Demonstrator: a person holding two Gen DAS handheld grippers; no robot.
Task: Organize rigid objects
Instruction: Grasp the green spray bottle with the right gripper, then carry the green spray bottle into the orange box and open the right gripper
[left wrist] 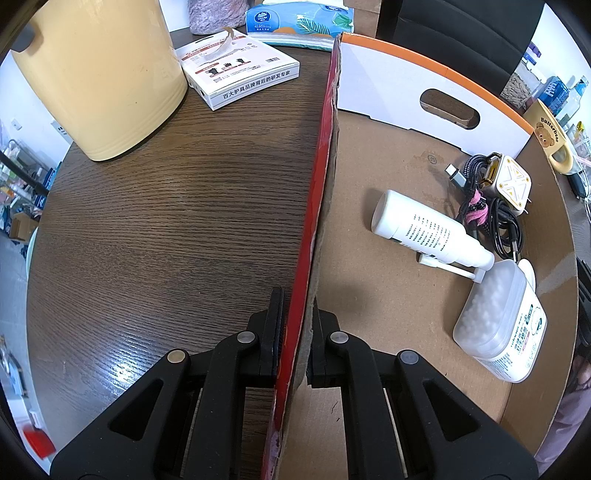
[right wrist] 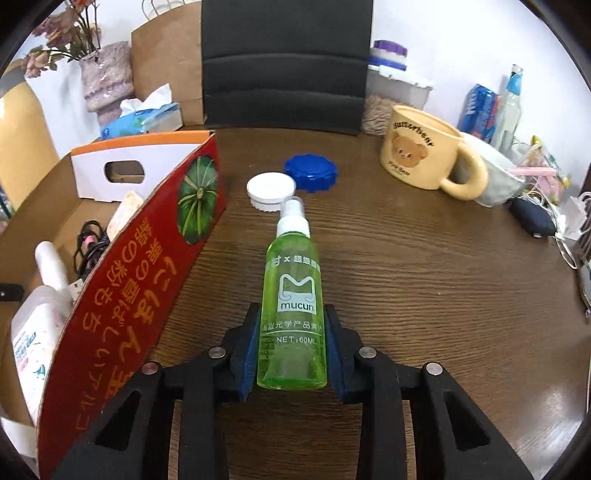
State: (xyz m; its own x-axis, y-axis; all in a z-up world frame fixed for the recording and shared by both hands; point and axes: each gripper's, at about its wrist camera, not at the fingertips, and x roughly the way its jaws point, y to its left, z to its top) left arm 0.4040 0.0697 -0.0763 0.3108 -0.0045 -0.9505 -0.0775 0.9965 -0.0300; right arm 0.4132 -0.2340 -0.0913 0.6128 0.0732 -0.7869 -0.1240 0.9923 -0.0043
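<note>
A cardboard box with a red printed side wall (left wrist: 321,155) lies on the dark wooden table (left wrist: 166,221). My left gripper (left wrist: 297,299) is shut on that wall, one finger outside and one inside. The box holds a white spray bottle (left wrist: 424,229), a charger with tangled cables (left wrist: 506,184) and a clear tub of white beads (left wrist: 498,321). To the right of the box (right wrist: 122,295), a green spray bottle (right wrist: 291,280) lies on the table, nozzle pointing away. My right gripper (right wrist: 291,308) is shut on its lower body. Beyond it sit a white lid (right wrist: 270,190) and a blue lid (right wrist: 311,171).
A yellow bear mug (right wrist: 421,155) stands at the back right, with a cloth, cables and bottles behind it. Left of the box are a yellow bin (left wrist: 99,74), a white carton (left wrist: 236,70) and a tissue pack (left wrist: 299,22). A black chair (right wrist: 284,62) stands behind the table.
</note>
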